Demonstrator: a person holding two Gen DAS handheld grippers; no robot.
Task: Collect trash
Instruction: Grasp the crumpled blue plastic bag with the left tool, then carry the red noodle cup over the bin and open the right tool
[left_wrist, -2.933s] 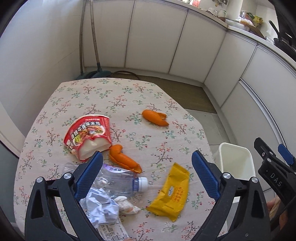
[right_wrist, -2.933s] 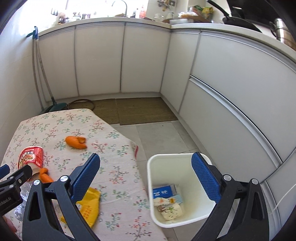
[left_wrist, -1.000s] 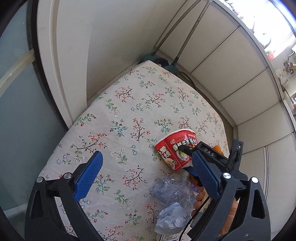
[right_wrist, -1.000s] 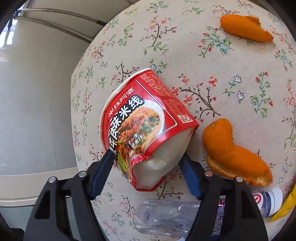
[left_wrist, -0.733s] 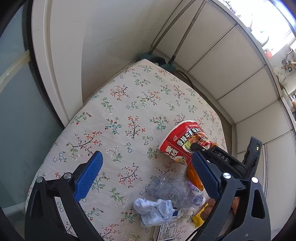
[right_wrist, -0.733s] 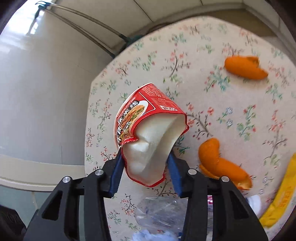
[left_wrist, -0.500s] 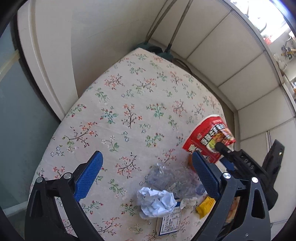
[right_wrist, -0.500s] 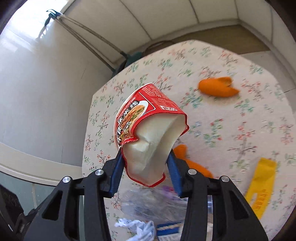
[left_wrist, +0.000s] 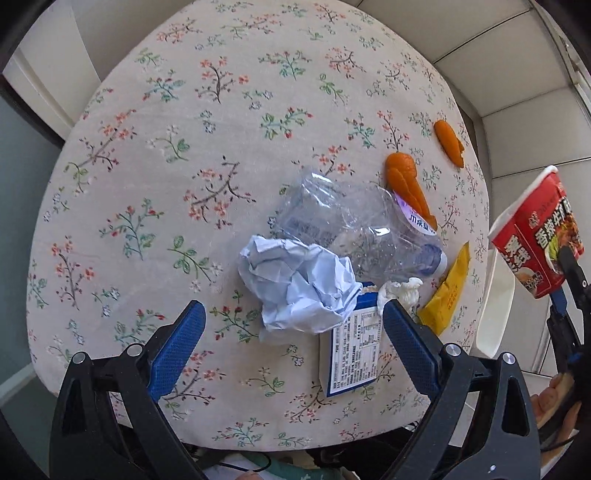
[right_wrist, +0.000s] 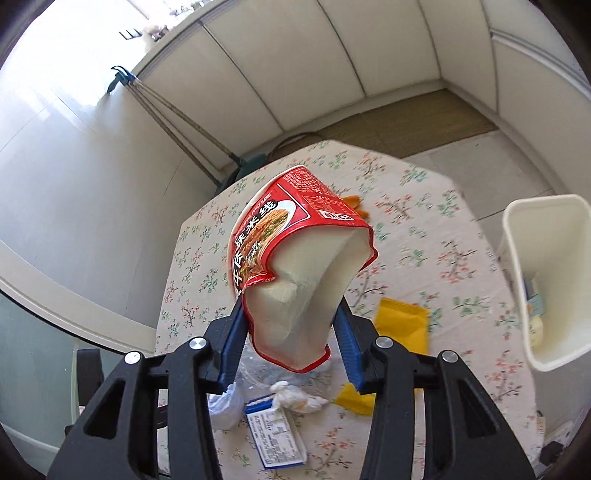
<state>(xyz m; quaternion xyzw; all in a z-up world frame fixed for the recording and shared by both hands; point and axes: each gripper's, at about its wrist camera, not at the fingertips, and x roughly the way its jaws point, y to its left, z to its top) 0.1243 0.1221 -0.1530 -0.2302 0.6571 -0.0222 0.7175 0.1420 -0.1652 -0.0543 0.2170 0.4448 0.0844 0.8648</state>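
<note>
The right tool (right_wrist: 291, 325) is clamping a red instant-noodle cup (right_wrist: 295, 258) by its crushed white base, the blue pads pressing the soft wall in from both sides. Gripping it there, low on the body, is leaving the rim pointing away and up, so the cup is riding clear above the worktop (right_wrist: 443, 240) with nothing dragging across the floral cloth. Its jaws have just been closing, the cup between them, which fits the dent visible in the foam. From the left wrist view the same cup (left_wrist: 535, 236) is hanging off the worktop's right edge, near the white bin (left_wrist: 498, 295) that stands on the floor beside it. That bin (right_wrist: 543, 280) already has a few pieces lying in its bottom, so I judge the cup is being carried toward it for dropping.

The left tool (left_wrist: 291, 347) is standing with its jaws wide apart and nothing between them, angled steeply down over a crumpled pale-blue paper ball (left_wrist: 295, 288). The ball is lying against a squashed clear plastic bottle (left_wrist: 354, 225) and partly over a small printed carton (left_wrist: 351, 354), with a white tissue wad (left_wrist: 400, 290) just beside them. A yellow wrapper (left_wrist: 447, 291) and two orange peels (left_wrist: 406, 188) are lying nearer the bin side. The wide spread looks chosen to take the bulky paper ball whole, likely the next pick.
</note>
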